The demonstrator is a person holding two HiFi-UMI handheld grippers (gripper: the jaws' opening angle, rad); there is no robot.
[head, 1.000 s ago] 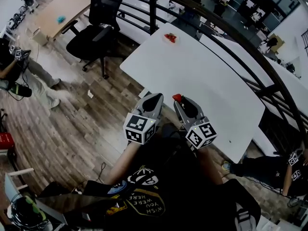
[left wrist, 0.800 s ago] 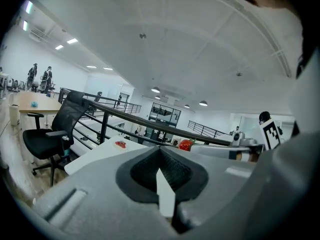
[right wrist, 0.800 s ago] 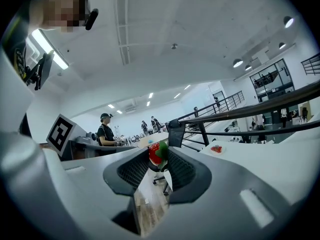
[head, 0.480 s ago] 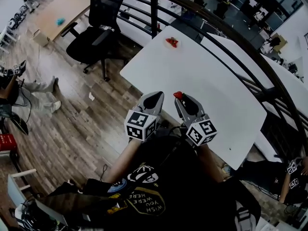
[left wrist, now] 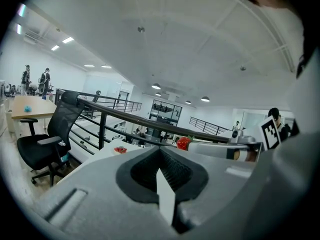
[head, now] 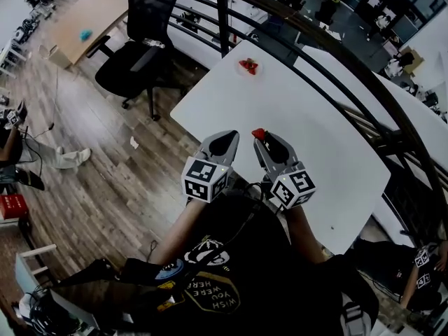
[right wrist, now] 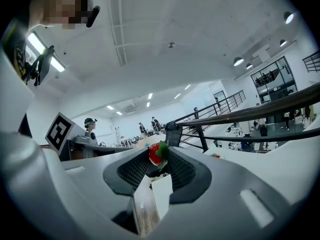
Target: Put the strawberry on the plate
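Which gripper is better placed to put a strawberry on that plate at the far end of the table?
Right. The right gripper has a strawberry clamped between its jaws. The left gripper is shut with nothing in it. The plate lies far ahead of both.

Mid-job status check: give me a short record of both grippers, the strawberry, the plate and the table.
right gripper: shut on the strawberry, pinched at the jaw tips
left gripper: shut, nothing between its jaws
plate: at the far end of the table, red fruit already on it
strawberry position: held up at the table's near side, well short of the plate
task state: strawberry not yet on the plate
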